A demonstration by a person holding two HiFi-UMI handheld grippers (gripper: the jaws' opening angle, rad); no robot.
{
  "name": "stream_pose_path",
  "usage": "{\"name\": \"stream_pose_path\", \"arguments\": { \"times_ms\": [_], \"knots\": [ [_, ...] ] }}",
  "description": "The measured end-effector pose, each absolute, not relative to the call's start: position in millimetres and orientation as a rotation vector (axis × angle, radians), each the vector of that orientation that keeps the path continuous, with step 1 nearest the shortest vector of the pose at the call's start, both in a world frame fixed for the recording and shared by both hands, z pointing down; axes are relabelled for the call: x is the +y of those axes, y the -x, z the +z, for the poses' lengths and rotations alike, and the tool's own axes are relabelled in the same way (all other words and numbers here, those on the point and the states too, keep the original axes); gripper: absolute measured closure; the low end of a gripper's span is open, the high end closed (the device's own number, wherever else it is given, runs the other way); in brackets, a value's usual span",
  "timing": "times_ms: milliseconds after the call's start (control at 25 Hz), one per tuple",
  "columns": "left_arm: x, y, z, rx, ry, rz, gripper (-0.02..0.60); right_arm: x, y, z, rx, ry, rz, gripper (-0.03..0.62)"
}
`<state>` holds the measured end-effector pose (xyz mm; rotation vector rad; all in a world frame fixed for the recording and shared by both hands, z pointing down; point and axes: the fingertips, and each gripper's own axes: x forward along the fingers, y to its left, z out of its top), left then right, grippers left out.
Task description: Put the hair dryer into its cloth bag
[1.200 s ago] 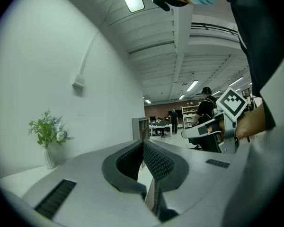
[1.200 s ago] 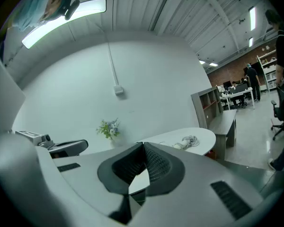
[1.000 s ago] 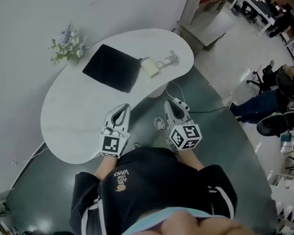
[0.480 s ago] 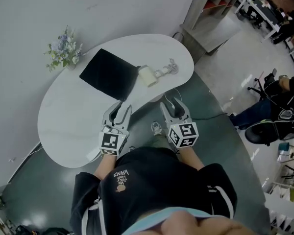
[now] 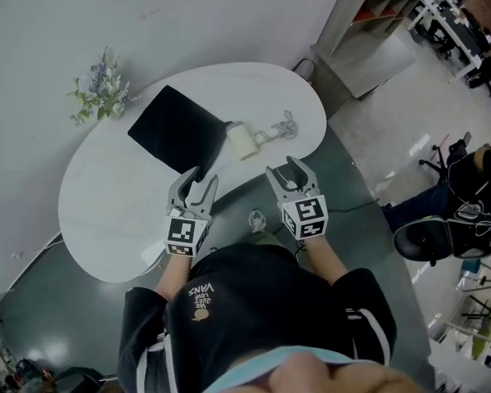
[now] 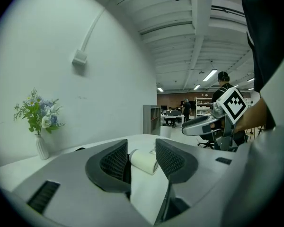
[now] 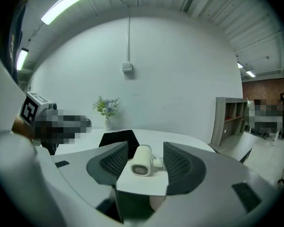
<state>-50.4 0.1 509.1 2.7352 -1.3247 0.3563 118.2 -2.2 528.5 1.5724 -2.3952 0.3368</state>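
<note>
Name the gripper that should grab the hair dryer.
Right, probably. The right gripper faces the hair dryer squarely; the left gripper sits by the cloth bag, suited to holding it. Both sets of jaws have just been opening, with nothing gripped.

Cream hair dryer, black cloth bag, white table

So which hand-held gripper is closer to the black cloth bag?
Left. The left hand-held gripper is beside the near corner of the flat black cloth bag; the right hand-held gripper is farther, facing the cream hair dryer. Their jaws have just been opening, empty.
</note>
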Motion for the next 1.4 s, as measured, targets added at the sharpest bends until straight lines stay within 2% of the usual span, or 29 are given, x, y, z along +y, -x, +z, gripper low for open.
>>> {"name": "stream_pose_path", "arguments": {
  "times_ms": [560, 840, 1400],
  "knots": [
    [-49, 17, 521, -1.553, -2.586, 0.394, 0.386, -67, -152, 546, -2.501, -1.261, 0.313, 0.379],
    [-59, 26, 540, -1.554, -2.532, 0.501, 0.353, -83, -145, 560, -2.477, -1.121, 0.258, 0.376],
    [-87, 48, 586, -1.395, -2.508, 0.642, 0.327, -110, -127, 602, -2.309, -0.917, 0.089, 0.373]
  ]
}}
